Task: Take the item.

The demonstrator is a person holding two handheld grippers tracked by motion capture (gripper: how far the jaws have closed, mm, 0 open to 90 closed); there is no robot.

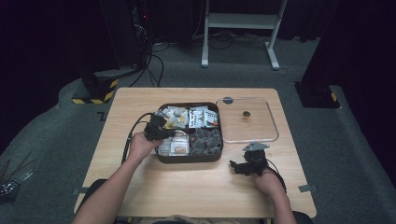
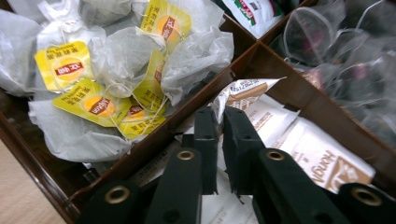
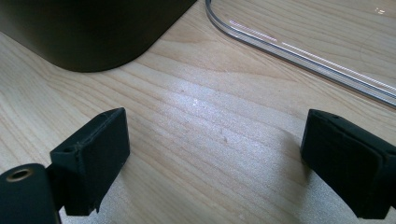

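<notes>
A dark brown tray (image 1: pixel 189 158) with four compartments sits mid-table. My left gripper (image 1: pixel 161 130) reaches into its near-left compartment of white sachets (image 2: pixel 317 154). In the left gripper view the jaws of the left gripper (image 2: pixel 222 114) stand almost together, pinching the edge of one white sachet (image 2: pixel 243 91). Beyond the brown divider (image 2: pixel 187 112) lie tea bags with yellow tags (image 2: pixel 93 102). My right gripper (image 1: pixel 243 165) rests on the table right of the tray's front corner. In the right gripper view the right gripper (image 3: pixel 215 140) is wide open over bare wood.
A clear lid (image 1: pixel 273 123) lies flat right of the tray, its rim (image 3: pixel 299 51) just ahead of the right gripper. The tray also holds red-and-white packets (image 1: pixel 203 117) and clear-wrapped dark bags (image 2: pixel 345 60). The tray's dark corner (image 3: pixel 93 32) is close by.
</notes>
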